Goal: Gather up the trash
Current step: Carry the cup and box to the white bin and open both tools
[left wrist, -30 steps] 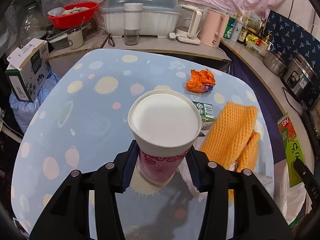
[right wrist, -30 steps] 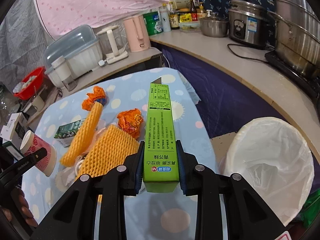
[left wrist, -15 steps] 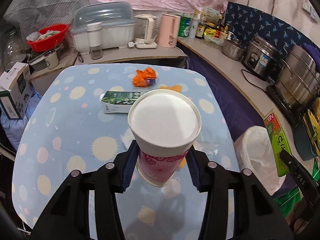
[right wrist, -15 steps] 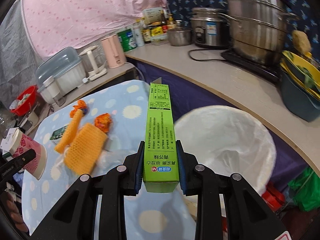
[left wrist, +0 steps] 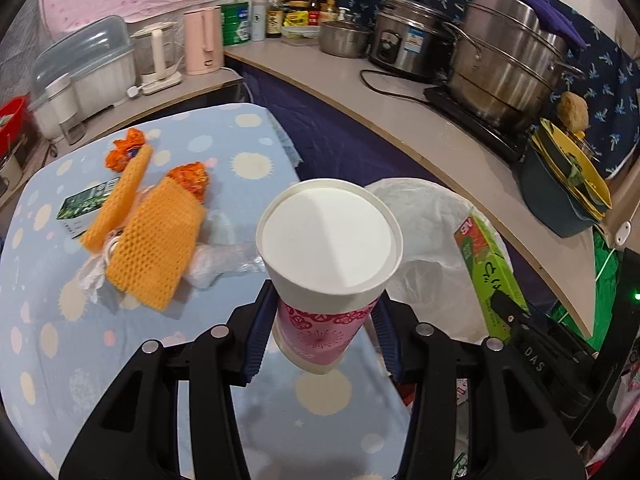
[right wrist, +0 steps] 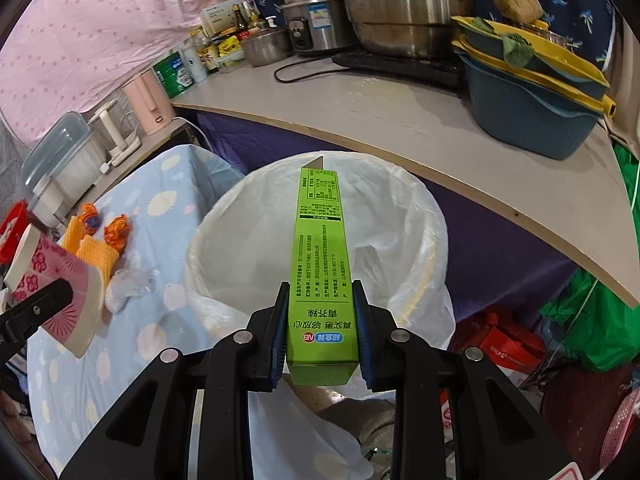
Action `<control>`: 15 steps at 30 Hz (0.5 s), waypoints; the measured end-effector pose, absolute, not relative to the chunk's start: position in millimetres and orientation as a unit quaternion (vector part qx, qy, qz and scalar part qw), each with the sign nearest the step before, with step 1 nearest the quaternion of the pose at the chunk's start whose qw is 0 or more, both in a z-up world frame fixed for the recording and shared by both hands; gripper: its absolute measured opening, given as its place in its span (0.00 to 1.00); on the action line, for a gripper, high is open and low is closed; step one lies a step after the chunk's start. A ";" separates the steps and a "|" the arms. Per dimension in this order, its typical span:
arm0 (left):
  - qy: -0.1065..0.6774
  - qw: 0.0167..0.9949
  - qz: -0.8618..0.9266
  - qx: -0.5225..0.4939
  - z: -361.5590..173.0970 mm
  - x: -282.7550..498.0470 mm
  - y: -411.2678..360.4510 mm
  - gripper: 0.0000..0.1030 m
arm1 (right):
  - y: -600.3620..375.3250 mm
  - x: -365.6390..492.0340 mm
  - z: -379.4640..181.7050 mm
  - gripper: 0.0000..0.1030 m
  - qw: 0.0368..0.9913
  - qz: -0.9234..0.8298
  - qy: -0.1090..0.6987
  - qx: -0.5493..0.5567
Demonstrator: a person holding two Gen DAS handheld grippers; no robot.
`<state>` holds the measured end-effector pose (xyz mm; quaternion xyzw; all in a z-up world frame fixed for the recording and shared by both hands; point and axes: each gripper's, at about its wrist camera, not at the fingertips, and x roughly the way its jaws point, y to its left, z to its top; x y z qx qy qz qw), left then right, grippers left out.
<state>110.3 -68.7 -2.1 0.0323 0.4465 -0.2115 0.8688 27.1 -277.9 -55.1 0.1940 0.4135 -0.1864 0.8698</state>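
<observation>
While the left gripper (left wrist: 322, 334) clenched its fingers (left wrist: 256, 332) on the pink-banded paper cup (left wrist: 328, 256), the cup hung above the near edge of the blue dotted desk (left wrist: 248, 136), its white mouth facing the camera. At ten o'clock from the cup lay two orange foam nets (left wrist: 154, 244) atop crumpled clear plastic (left wrist: 218, 256), with an orange wrapper (left wrist: 192, 178) touching the larger net's far end, a second orange wrapper (left wrist: 124, 150) farther off at eleven o'clock, and a dark green carton (left wrist: 78, 208) just beside the narrower net. At two o'clock from the cup stood the white-lined trash bin (left wrist: 430, 224), partly hidden behind it.

Seen from the right wrist, the right gripper (right wrist: 320, 330) grasped a long green box (right wrist: 322, 264) between its fingers (right wrist: 278, 328), the box pointing toward twelve o'clock directly over the open mouth of the bin (right wrist: 408, 216). The bin stood just beside the desk's edge, below a curved counter (right wrist: 440, 136) carrying steel pots (right wrist: 400, 4) and a blue basin (right wrist: 524, 116). The cup showed at nine o'clock, tilted in the other gripper.
</observation>
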 end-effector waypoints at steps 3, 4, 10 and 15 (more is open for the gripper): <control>0.449 0.864 -0.225 0.046 -6.3 110.7 -94.7 0.44 | -285.3 25.8 -59.3 0.27 0.867 -0.188 0.414 0.203; 0.451 0.862 -0.227 0.053 -8.6 111.3 -103.3 0.44 | -287.1 25.8 -60.8 0.27 0.866 -0.189 0.415 0.203; 0.454 0.856 -0.236 0.076 -19.5 114.2 -136.9 0.44 | -295.1 28.7 -67.6 0.27 0.863 -0.190 0.417 0.211; 0.452 0.855 -0.241 0.085 -23.2 118.9 -157.4 0.44 | -304.4 34.6 -71.0 0.27 0.863 -0.195 0.414 0.216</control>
